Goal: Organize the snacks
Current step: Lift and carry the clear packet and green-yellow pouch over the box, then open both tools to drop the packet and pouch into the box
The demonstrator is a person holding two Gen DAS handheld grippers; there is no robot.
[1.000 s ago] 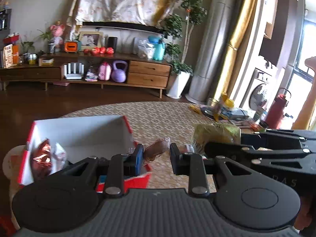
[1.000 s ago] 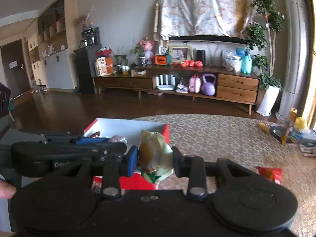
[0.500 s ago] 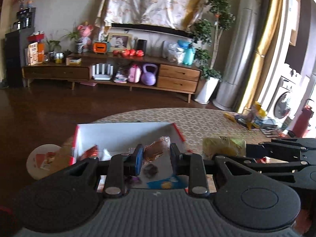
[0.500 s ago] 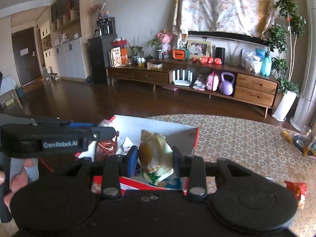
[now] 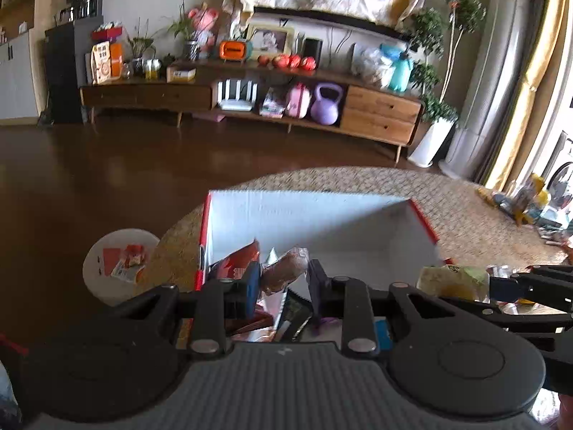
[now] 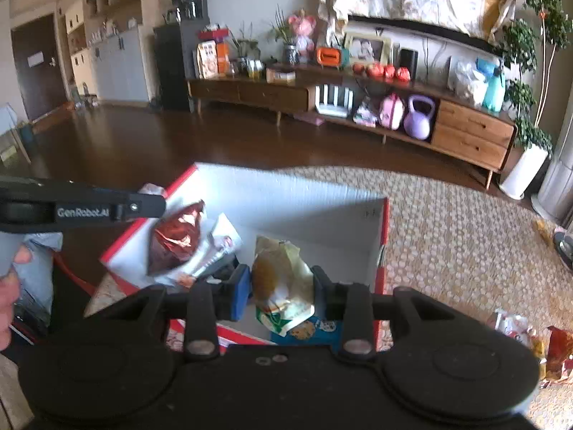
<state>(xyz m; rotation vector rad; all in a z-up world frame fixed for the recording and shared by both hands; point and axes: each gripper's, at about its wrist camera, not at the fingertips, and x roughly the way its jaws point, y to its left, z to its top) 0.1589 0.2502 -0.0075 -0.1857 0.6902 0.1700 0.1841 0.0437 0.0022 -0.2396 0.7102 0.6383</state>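
A red-edged white box point(image 5: 322, 222) sits on the woven-mat table; it also shows in the right wrist view point(image 6: 286, 197). My left gripper point(image 5: 281, 286) is shut on a brown wrapped snack point(image 5: 284, 270) over the box's near left part. My right gripper point(image 6: 281, 292) is shut on a pale green and yellow snack bag point(image 6: 283, 283) above the box's near side; that bag shows at the right of the left wrist view point(image 5: 453, 283). Inside the box lie a shiny red-brown packet point(image 6: 175, 236), a white packet point(image 6: 218, 243) and a blue cookie pack point(image 6: 308, 329).
Loose snack packets point(image 6: 526, 333) lie on the mat at the right. A round white stool point(image 5: 118, 265) with packets stands left of the table. Bottles and clutter point(image 5: 530, 204) sit at the far right table edge. A long wooden sideboard point(image 5: 250, 96) lines the far wall.
Both grippers have moved left and forward over the box with their snacks still held. The box now fills more of both views and its contents show.
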